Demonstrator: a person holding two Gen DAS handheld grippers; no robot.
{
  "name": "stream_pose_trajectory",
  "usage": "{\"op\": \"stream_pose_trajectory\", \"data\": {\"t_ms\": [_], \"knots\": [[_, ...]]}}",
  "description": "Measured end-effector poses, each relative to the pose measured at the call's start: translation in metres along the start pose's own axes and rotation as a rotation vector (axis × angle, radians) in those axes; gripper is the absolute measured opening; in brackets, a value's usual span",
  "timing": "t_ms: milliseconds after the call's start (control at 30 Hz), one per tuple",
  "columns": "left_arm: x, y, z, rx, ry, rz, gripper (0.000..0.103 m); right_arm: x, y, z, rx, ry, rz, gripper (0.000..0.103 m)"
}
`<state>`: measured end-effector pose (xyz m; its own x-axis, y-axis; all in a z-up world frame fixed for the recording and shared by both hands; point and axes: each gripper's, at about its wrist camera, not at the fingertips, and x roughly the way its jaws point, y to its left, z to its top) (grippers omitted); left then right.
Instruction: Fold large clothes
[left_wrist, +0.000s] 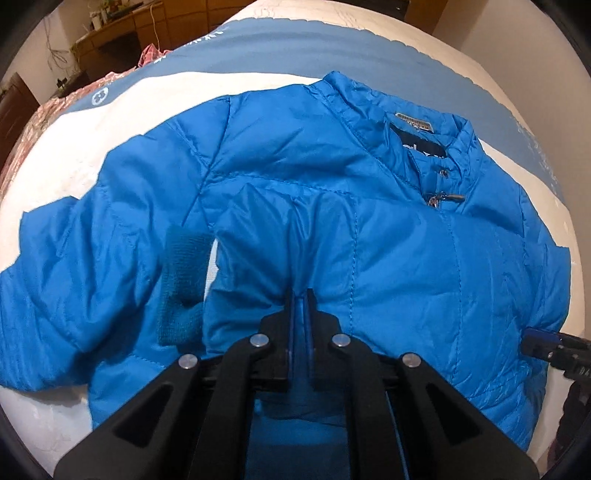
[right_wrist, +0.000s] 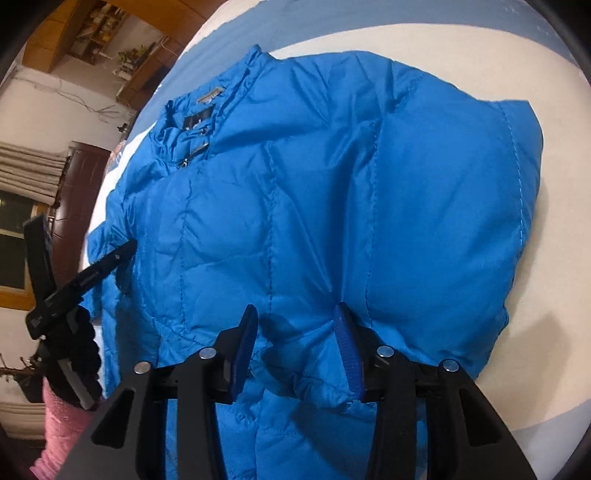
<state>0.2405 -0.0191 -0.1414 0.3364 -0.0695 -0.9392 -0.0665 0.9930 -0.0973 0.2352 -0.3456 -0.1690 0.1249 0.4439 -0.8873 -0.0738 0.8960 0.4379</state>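
From my left wrist camera the near hem of the blue jacket (left_wrist: 369, 240) is hidden under the left gripper (left_wrist: 300, 295) housing, and the left sleeve runs off toward the frame's left edge, so I cannot see its full length. A darker knit cuff (left_wrist: 183, 280) lies folded across that sleeve. The label inside the collar (left_wrist: 421, 129) is too small for me to read.

My left gripper is pinched nearly closed on a raised ridge of jacket fabric directly beneath it, near the middle of the front panel. My right gripper (right_wrist: 297, 328) stands partly open, with a puffed fold of the jacket's near edge bulging up between its blue pads (right_wrist: 347, 350); I cannot tell whether the pads press it.

The jacket lies front up on a white and blue bed cover (left_wrist: 258, 40), collar at the far side, zip pull (left_wrist: 443, 199) just below it. A pink sleeve (right_wrist: 59, 424) shows at the right view's lower left.
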Motion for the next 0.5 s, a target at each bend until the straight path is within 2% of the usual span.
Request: {"op": "stream_pose_trajectory", "data": {"t_ms": [133,200,300,367,433,500], "knots": [[-0.006,-0.008,0.002,0.008,0.013,0.042,0.003,-0.007,0.01,-0.001,0.012,-0.011,-0.062,0.044],[-0.023,-0.016,0.001,0.013,-0.012,0.029,0.005,-0.018,0.028,-0.006,-0.043,-0.048,-0.082,0.045],[-0.041,-0.035,-0.01,0.048,-0.046,0.017,0.016,-0.021,0.047,-0.01,-0.078,-0.055,-0.073,0.045],[-0.035,-0.041,-0.017,0.07,-0.024,0.002,0.018,-0.013,0.052,-0.012,-0.08,-0.05,-0.074,0.045],[-0.018,-0.042,-0.02,0.073,0.011,0.029,0.018,0.007,0.049,-0.014,-0.066,-0.017,-0.122,0.044],[-0.003,-0.035,-0.025,0.075,0.021,0.001,0.017,0.015,0.049,-0.017,-0.085,-0.038,-0.142,0.044]]}}
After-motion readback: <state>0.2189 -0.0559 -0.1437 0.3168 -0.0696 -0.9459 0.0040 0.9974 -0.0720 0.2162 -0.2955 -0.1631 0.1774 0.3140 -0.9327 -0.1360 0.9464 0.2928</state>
